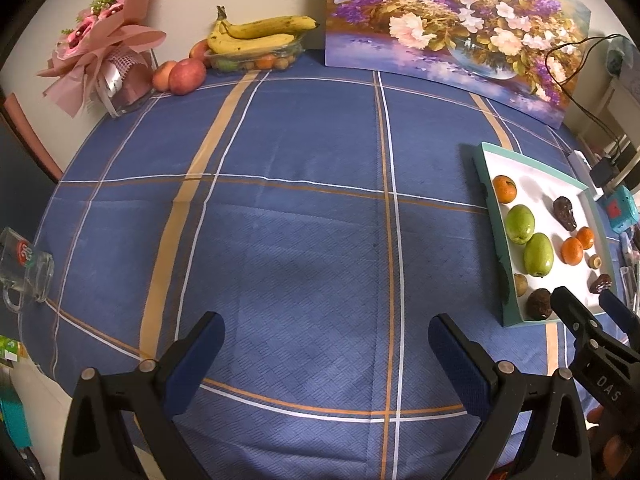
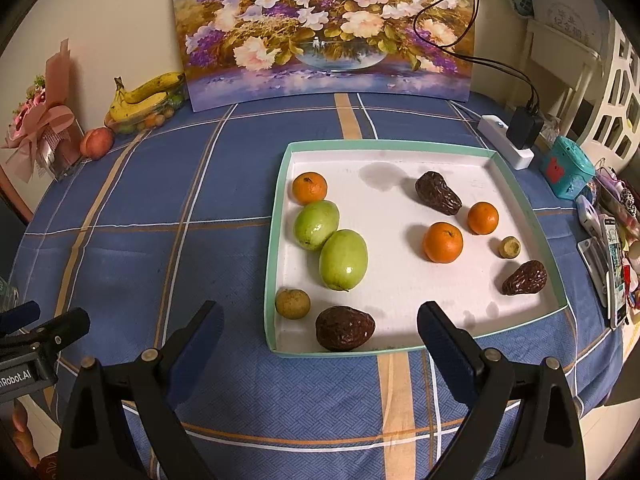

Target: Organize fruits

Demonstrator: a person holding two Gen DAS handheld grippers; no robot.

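Observation:
A white tray with a teal rim (image 2: 280, 184) lies on the blue checked tablecloth and also shows at the right in the left wrist view (image 1: 486, 168). In it lie two green fruits (image 2: 343, 259), three oranges (image 2: 443, 242), three dark wrinkled fruits (image 2: 345, 328) and two small brown fruits (image 2: 293, 303). My right gripper (image 2: 320, 332) is open and empty, just in front of the tray's near edge. My left gripper (image 1: 326, 344) is open and empty over bare cloth, left of the tray.
A glass dish of bananas and small fruit (image 1: 256, 46) and apples (image 1: 187, 76) stand at the back left beside a pink bouquet (image 1: 100, 52). A flower painting (image 2: 324, 28) leans on the wall. A power strip (image 2: 508, 144), a teal box (image 2: 566, 168) and clutter lie right. A glass mug (image 1: 24, 268) stands left.

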